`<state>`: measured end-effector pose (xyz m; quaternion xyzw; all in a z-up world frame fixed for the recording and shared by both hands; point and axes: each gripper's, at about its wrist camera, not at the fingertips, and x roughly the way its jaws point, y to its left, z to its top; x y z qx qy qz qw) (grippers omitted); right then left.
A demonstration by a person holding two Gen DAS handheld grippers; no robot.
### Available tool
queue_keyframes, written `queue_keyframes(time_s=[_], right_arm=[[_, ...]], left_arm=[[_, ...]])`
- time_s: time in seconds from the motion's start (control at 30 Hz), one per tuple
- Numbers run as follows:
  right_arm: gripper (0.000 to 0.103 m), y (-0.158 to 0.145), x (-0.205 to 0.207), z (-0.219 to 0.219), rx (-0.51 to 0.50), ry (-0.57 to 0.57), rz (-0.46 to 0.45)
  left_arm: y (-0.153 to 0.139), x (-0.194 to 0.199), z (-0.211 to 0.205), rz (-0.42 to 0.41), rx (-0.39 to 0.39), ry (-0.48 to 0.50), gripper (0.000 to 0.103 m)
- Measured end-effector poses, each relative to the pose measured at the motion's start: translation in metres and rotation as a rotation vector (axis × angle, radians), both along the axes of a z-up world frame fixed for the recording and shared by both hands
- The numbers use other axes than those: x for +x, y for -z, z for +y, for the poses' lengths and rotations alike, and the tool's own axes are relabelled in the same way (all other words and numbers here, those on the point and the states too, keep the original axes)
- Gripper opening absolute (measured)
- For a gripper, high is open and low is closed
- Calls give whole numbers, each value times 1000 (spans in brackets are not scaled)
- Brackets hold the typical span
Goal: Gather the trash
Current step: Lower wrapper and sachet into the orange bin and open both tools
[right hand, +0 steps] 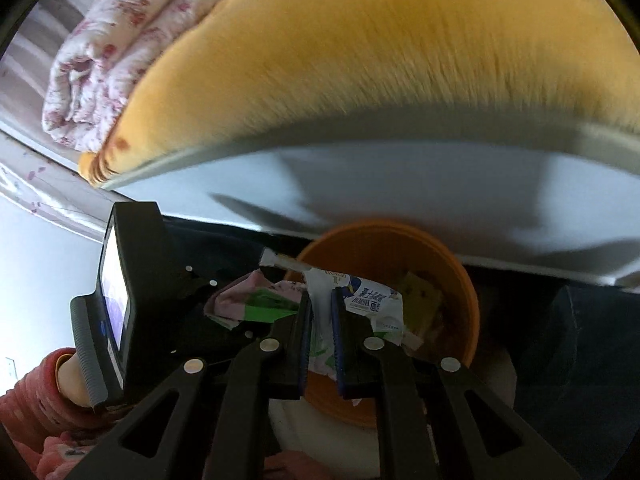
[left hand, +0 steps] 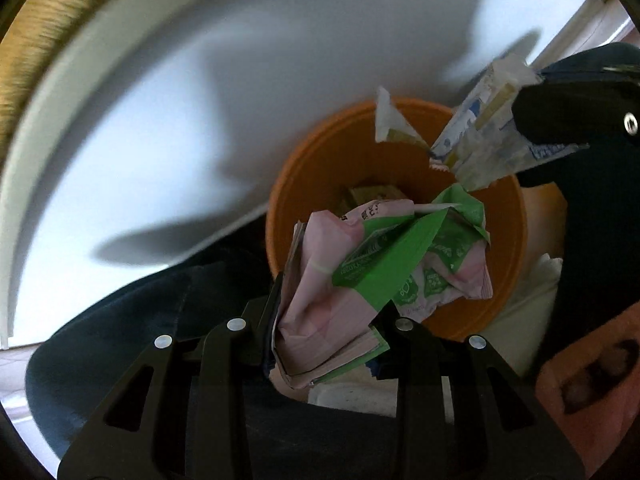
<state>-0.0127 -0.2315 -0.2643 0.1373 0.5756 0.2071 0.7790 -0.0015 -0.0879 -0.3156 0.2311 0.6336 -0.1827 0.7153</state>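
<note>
- Left wrist view: the left gripper [left hand: 326, 312] is clamped on a crumpled pink and green carton [left hand: 352, 276], which fills the gap between its jaws
- The carton hangs over the mouth of the orange bin [left hand: 304, 184], its far end spreading above the opening
- Some yellowish trash [left hand: 372, 194] lies deep inside the bin
- At upper right the right gripper [left hand: 516, 140] pinches a white and blue wrapper [left hand: 476, 140] above the bin's far rim
- A white board [left hand: 160, 120] lies behind the bin
- Right wrist view: the right gripper [right hand: 321, 320] is closed on the wrapper [right hand: 372, 300], a thin strip of it squeezed between the blue pads [right hand: 340, 332]
- The wrapper sits just over the near rim of the bin [right hand: 460, 284]; yellowish scraps [right hand: 420, 300] show inside
- To the left, the left gripper [right hand: 240, 308] carries the carton [right hand: 256, 300] beside the bin's rim
- A flowered quilt [right hand: 112, 60] lies at upper left
</note>
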Motion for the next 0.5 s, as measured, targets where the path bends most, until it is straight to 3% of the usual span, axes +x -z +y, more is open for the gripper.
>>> queue_keyframes(time_s=[0.07,0.1,0.13,0.23,0.5], right_arm=[[40,6,1,-3,-13,16,19],[49,8,0,-4,-15,24,24],[52,9,0,-6,-21,31,21],[69,6,0,-10,-31,56,17],[72,0,-5,-23,-49,88,6]], left_arm=[[4,1,-1,18,6,-2,39],[4,1,-1,12,5,-3,48],[4,-2,-1,5,5,-6,65],[1,-2,-1,-4,-16,-21,77],[2,1,-4,3,-29,-44,80]])
